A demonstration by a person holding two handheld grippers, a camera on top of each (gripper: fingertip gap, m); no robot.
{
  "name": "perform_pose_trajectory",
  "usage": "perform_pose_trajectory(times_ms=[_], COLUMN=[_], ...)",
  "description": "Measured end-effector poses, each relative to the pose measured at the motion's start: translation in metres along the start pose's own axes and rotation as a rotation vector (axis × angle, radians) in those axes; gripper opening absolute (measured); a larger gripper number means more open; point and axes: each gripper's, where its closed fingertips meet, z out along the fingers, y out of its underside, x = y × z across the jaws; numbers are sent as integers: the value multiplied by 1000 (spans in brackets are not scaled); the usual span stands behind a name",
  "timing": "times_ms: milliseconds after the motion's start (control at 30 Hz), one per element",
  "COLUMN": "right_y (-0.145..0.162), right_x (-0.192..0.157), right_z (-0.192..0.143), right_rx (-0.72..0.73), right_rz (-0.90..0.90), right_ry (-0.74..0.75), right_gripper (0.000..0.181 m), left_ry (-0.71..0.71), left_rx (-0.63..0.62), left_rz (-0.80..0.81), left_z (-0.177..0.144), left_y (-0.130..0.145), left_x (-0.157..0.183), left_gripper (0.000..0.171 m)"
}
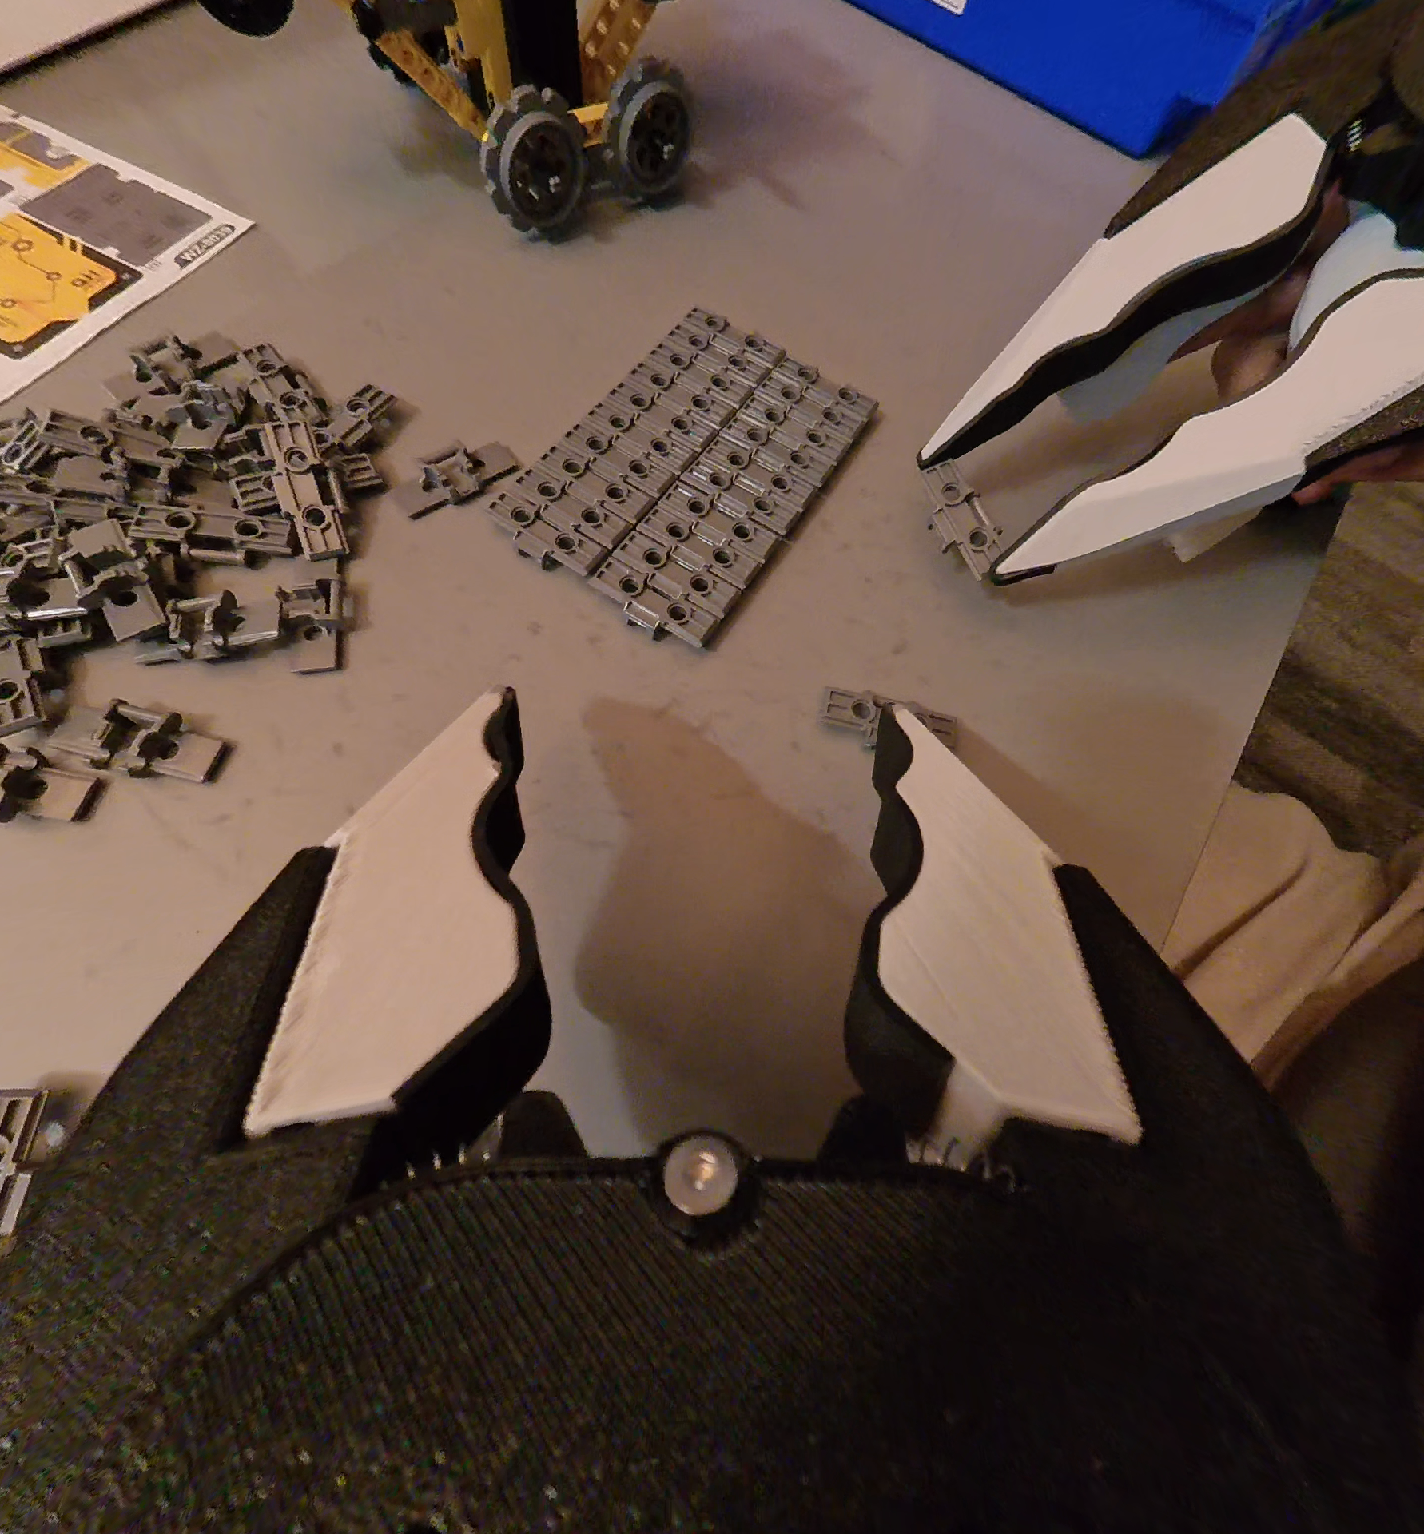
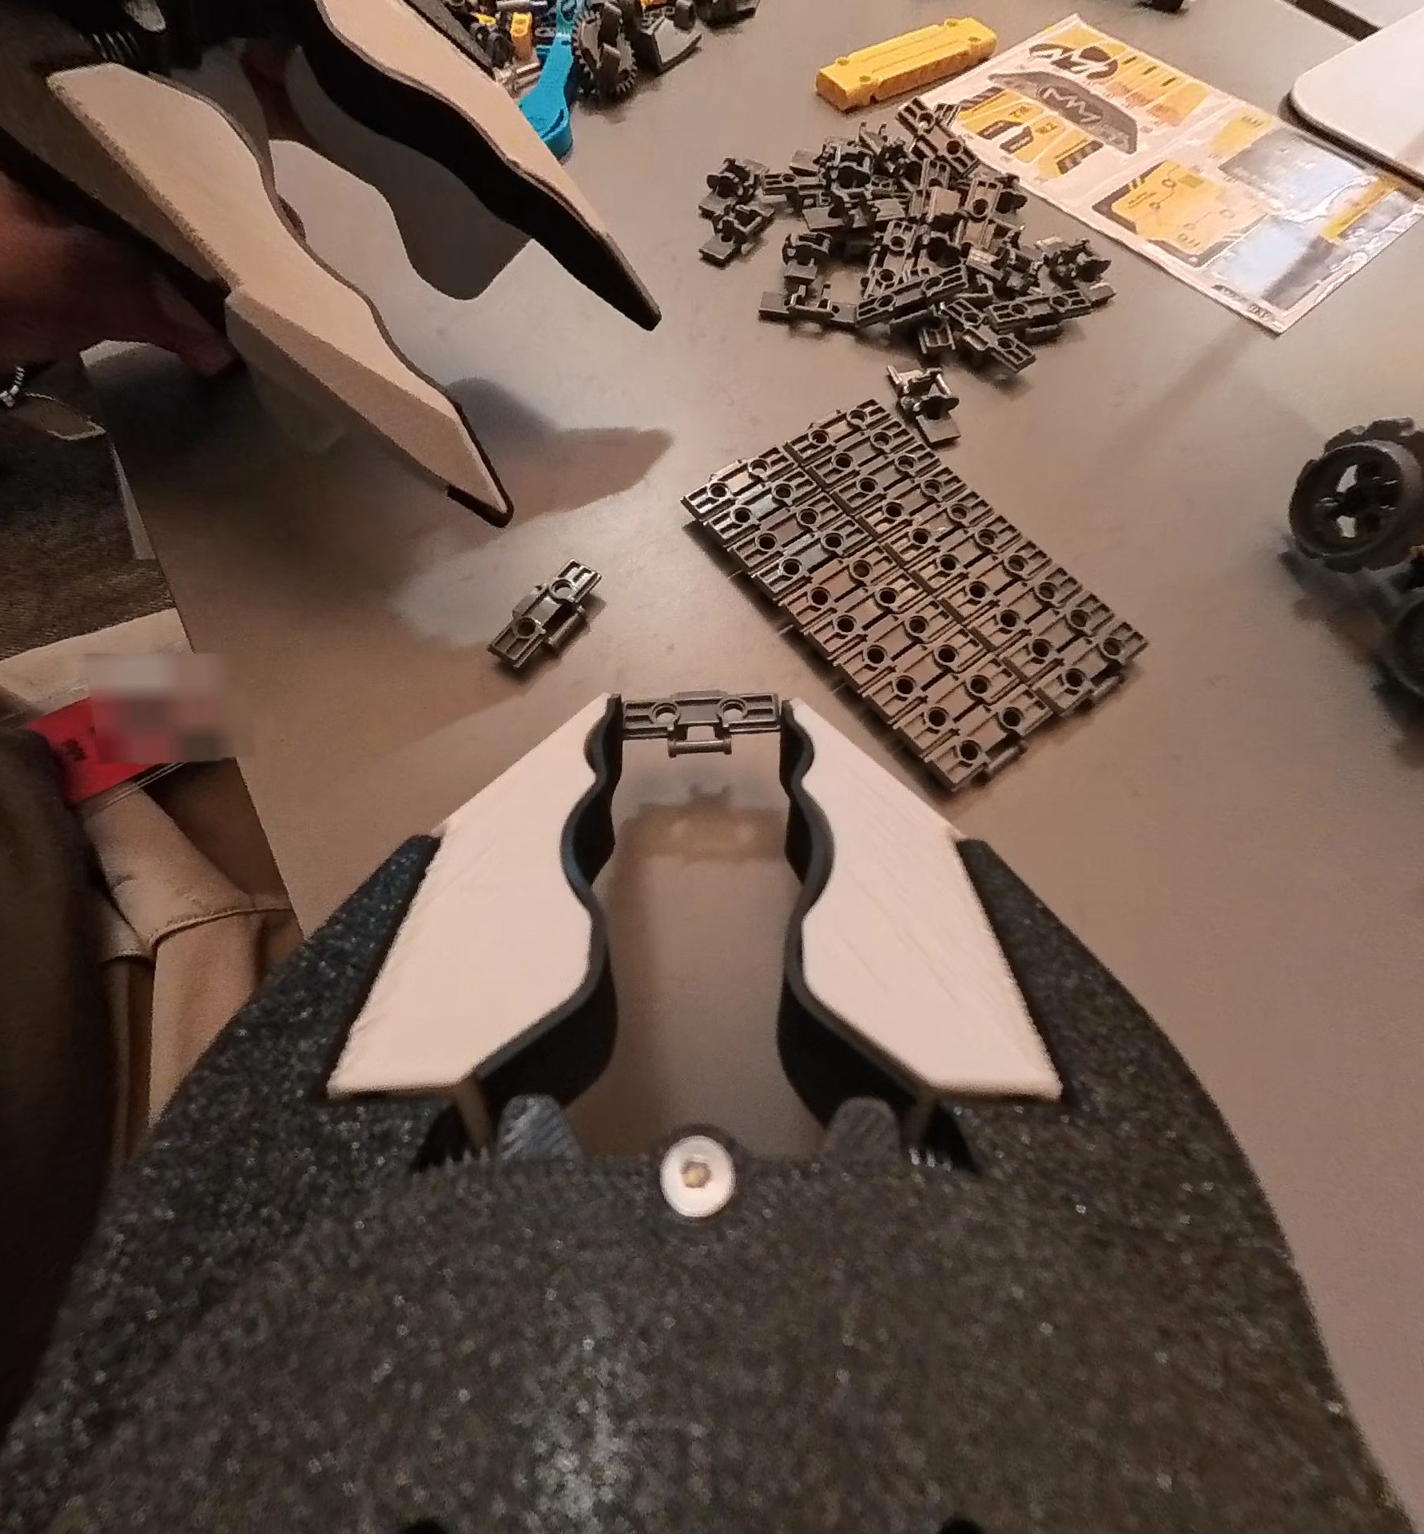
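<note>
Grey track link (image 2: 701, 720) between right hand-held gripper (image 2: 701, 724) tips, beside joined mat (image 2: 916, 606).

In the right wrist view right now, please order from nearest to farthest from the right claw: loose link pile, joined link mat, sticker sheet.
1. Joined link mat, just ahead, right of the right claw.
2. Loose link pile, beyond the mat.
3. Sticker sheet, far right.

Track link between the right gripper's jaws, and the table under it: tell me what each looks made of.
Track link: apparently hard moulded plastic, dark grey, semi-matte; crisp round holes and ribs suggest it.
Table: smooth grey surface, probably laminate or coated board; faint sheen and soft shadows, but the material is uncertain.
</note>
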Motion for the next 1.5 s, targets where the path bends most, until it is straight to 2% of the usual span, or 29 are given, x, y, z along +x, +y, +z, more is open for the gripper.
perform_pose_trajectory(times_ms=[367, 967, 1000, 1033, 1267, 1500], right_y=[3, 7, 6, 6, 7, 0], right_x=[-2, -4, -4, -4, -2, -3], right_z=[3, 5, 5, 5, 6, 0], right_rx=[-27, -53, -52, -49, -55, -1], right_rz=[-41, -63, -66, -71, -69, -44], right_ry=[20, 20, 22, 28, 38, 12], right_gripper=[37, 36, 13, 12, 13, 19], left_ry=[13, 33, 33, 33, 40, 62], left_rx=[-12, -27, -30, -31, -23, -8], left_rz=[42, 16, 17, 18, 13, -2], left_z=[1, 2, 3, 3, 2, 0], left_y=[2, 3, 4, 4, 3, 1], left_x=[6, 6, 6, 6, 6, 7], left_gripper=[82, 81, 81, 81, 81, 80])
